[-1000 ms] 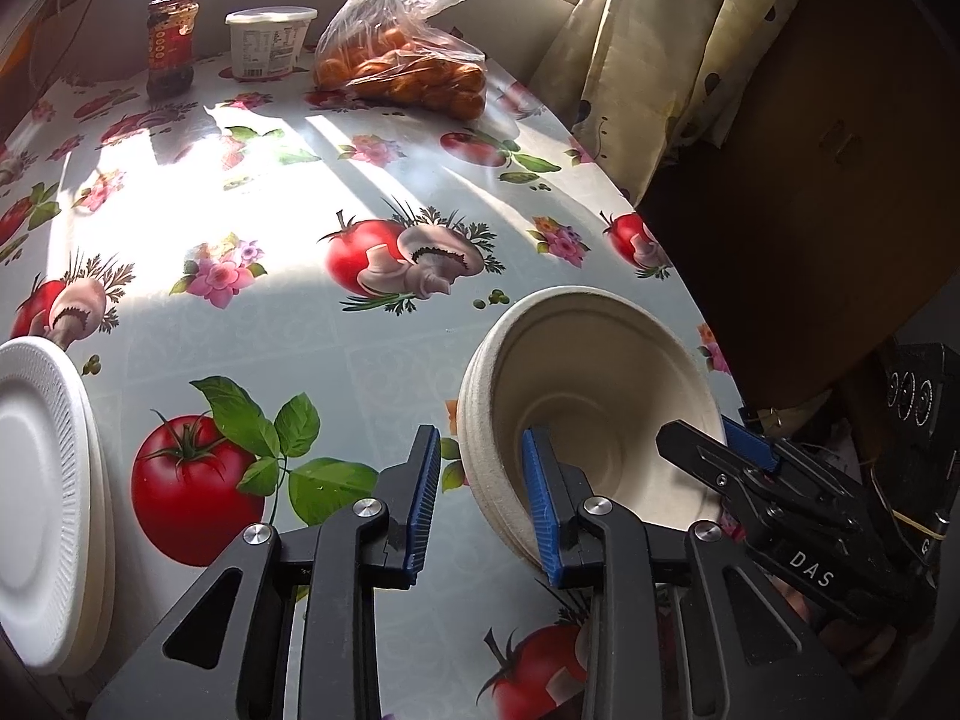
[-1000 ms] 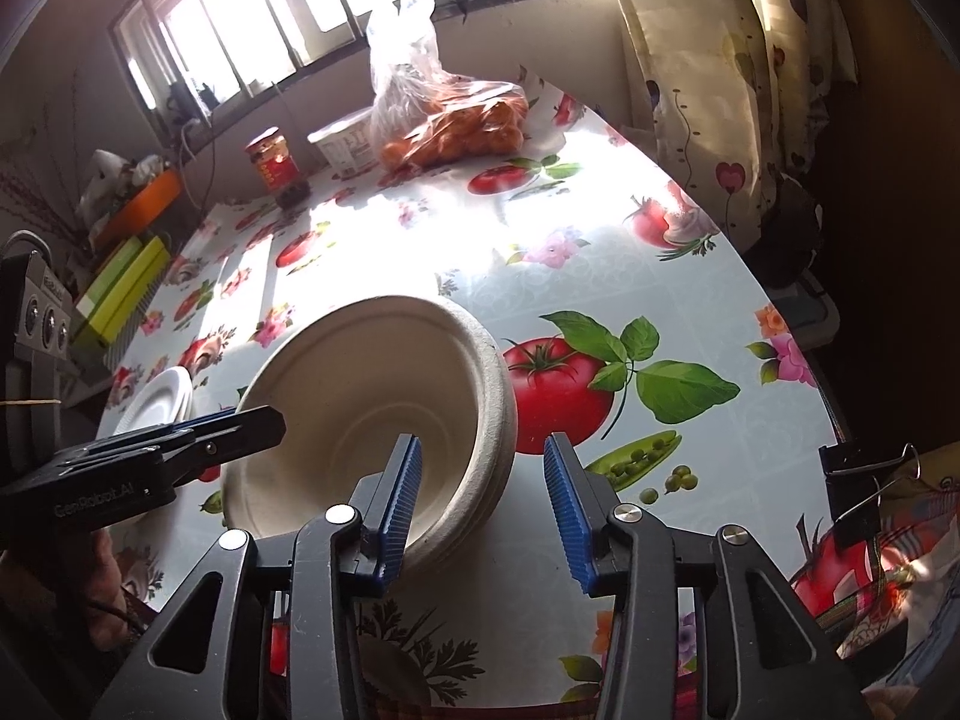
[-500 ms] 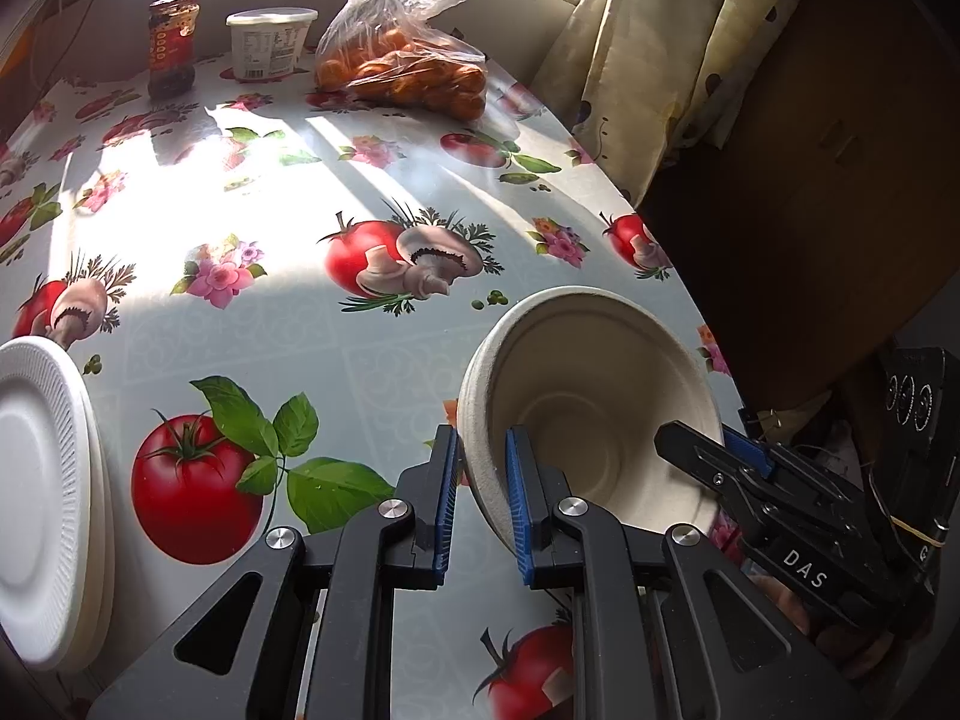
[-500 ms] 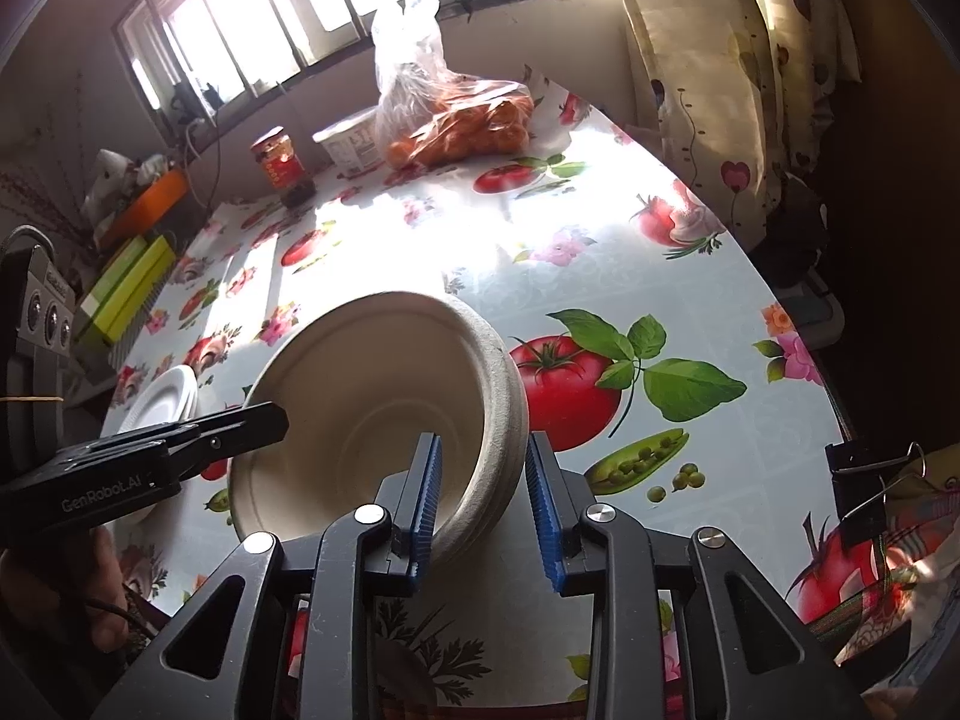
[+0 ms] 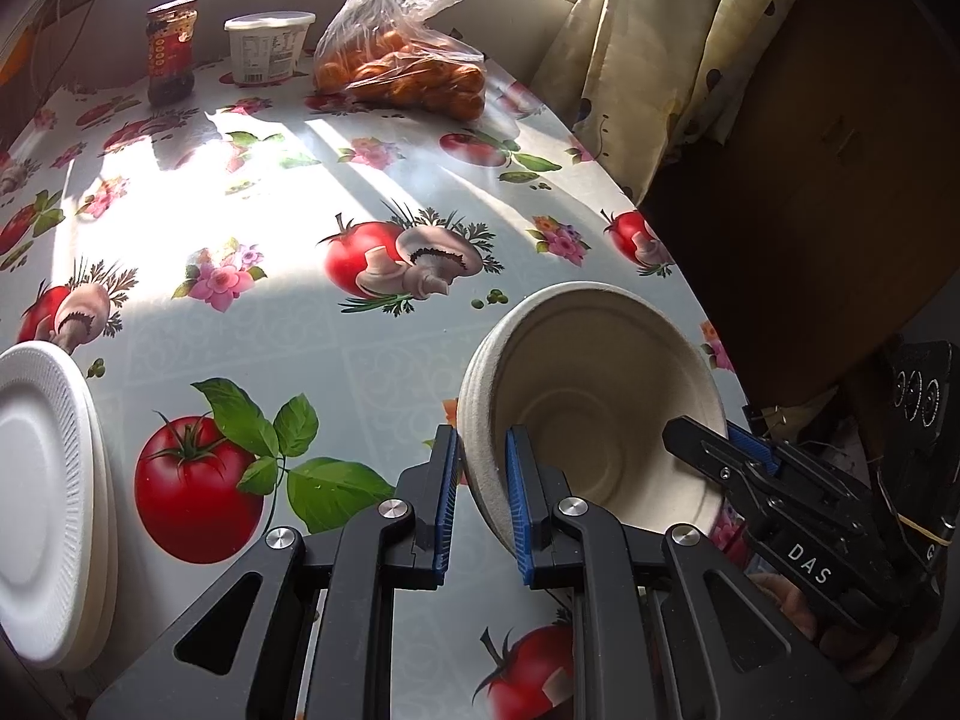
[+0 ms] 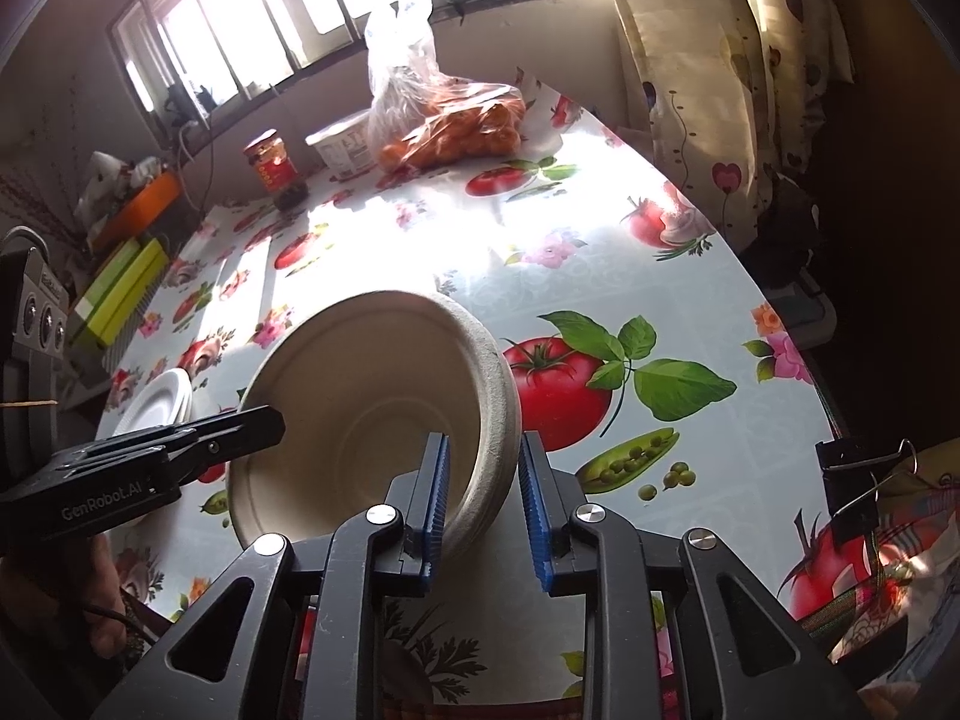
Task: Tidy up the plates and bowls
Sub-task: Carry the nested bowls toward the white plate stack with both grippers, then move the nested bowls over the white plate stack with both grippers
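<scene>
A stack of beige paper bowls (image 5: 600, 414) sits near the table's right front edge; it also shows in the right wrist view (image 6: 372, 408). My left gripper (image 5: 483, 501) is shut on the stack's near-left rim, one pad inside and one outside. My right gripper (image 6: 480, 507) is shut on the opposite rim in the same way. A stack of white foam plates (image 5: 42, 498) lies at the table's left edge, small in the right wrist view (image 6: 159, 399).
The table (image 5: 270, 324) has a fruit-print cloth. At the back stand a bag of oranges (image 5: 402, 60), a white tub (image 5: 269, 48) and a red jar (image 5: 172, 51). Curtains (image 5: 648, 60) hang right; green boxes (image 6: 117, 294) lie left.
Both grippers went from open around the bowl rim to closed on it. The bowl stack has tilted up slightly between them.
</scene>
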